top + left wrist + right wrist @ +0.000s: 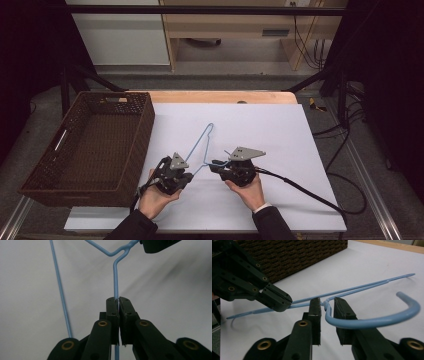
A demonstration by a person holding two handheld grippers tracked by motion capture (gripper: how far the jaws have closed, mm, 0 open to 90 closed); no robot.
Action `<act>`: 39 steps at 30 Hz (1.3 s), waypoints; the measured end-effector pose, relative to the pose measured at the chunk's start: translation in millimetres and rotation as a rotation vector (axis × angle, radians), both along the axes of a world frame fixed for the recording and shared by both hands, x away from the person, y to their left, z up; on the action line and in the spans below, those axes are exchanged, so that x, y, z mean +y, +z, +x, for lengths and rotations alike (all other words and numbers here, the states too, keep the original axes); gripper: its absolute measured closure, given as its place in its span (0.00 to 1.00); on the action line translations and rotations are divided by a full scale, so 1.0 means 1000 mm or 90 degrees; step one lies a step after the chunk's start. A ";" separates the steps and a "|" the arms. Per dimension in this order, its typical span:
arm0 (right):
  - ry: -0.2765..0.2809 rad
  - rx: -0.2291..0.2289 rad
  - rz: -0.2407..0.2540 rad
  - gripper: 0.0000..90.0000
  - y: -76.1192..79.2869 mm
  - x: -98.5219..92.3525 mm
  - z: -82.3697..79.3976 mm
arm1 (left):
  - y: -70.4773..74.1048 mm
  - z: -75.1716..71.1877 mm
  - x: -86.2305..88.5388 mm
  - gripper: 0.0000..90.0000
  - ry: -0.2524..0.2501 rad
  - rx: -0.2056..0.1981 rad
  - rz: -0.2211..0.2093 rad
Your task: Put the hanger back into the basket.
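Left gripper [118, 300]: black jaws pressed together, pinching the hanger's thin wire.
Right gripper [327, 305]: black jaws narrowly apart, the twisted neck between them.
Hanger [200, 142]: slim blue wire, curved hook, over the white table [280, 130].
Basket [35, 185]: brown woven, rectangular, at left.

Lab-style recording bay, black curtains [30, 50], white-topped table [270, 130], loose floor cables [345, 150], plain cabinets [120, 40]

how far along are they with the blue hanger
Done: the left gripper is clamped on the blue wire hanger. In hand: the right gripper straddles the twisted neck by the hook, a gap showing between its pads. Left: the hanger is still outside the wicker basket.
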State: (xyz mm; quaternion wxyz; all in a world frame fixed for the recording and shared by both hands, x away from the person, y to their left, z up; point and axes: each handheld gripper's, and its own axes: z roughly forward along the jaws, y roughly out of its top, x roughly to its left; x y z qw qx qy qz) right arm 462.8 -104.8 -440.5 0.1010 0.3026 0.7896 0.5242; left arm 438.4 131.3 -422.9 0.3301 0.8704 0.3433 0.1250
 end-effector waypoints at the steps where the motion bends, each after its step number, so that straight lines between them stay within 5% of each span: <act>1: 0.000 0.000 0.000 0.88 0.000 0.000 0.000 | 0.000 0.000 0.000 0.97 0.000 0.000 0.000; 13: -0.007 -0.005 -0.005 0.95 0.000 0.001 -0.001 | -0.001 0.001 0.000 0.96 -0.007 0.000 0.000; 22: -0.010 -0.005 -0.003 0.95 0.000 0.001 -0.001 | -0.005 0.006 -0.007 0.71 -0.010 -0.007 0.017; 39: -0.011 -0.006 -0.003 0.94 0.002 0.000 -0.002 | -0.015 0.010 -0.020 0.95 -0.005 -0.011 0.037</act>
